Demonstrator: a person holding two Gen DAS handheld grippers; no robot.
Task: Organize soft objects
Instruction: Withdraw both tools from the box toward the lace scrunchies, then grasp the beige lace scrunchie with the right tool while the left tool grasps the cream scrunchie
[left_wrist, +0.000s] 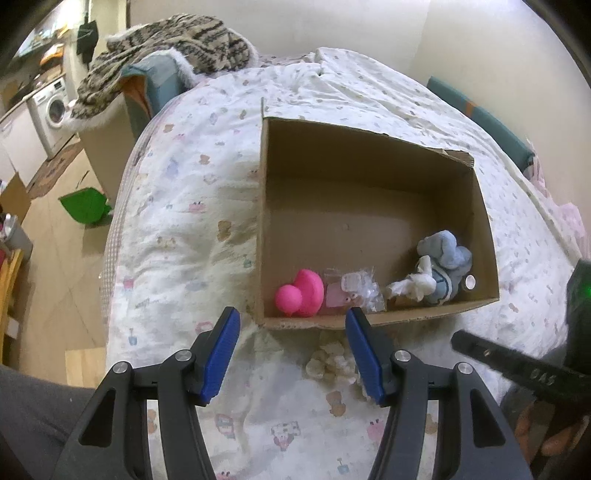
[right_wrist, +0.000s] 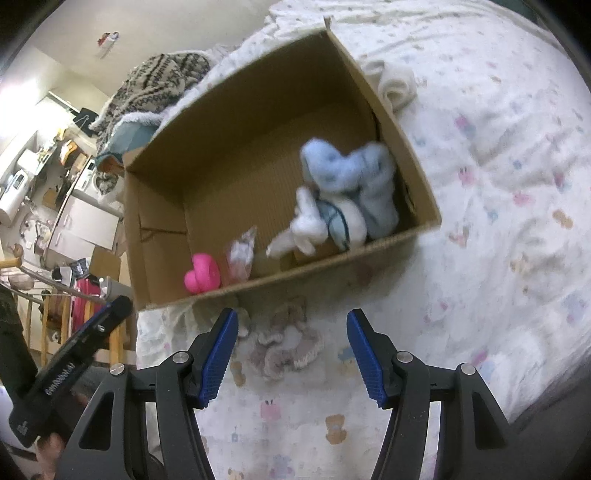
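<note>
An open cardboard box (left_wrist: 369, 192) lies on the bed and also shows in the right wrist view (right_wrist: 229, 155). Inside it sit a pink rubber duck (left_wrist: 301, 293) (right_wrist: 203, 277), a clear plastic packet (left_wrist: 354, 290) (right_wrist: 242, 251) and a blue and white plush toy (left_wrist: 437, 269) (right_wrist: 340, 195). A beige fluffy scrunchie (left_wrist: 332, 362) (right_wrist: 286, 347) lies on the quilt just in front of the box. My left gripper (left_wrist: 291, 349) is open and empty above the quilt beside the scrunchie. My right gripper (right_wrist: 291, 350) is open and empty, with the scrunchie between its fingers.
The printed white quilt (left_wrist: 184, 221) covers the bed. A patterned knit blanket (left_wrist: 166, 40) lies at the bed's far end. A white rolled cloth (right_wrist: 397, 83) lies beyond the box. The floor with a green bag (left_wrist: 85, 205) and a washing machine (left_wrist: 51, 110) is to the left.
</note>
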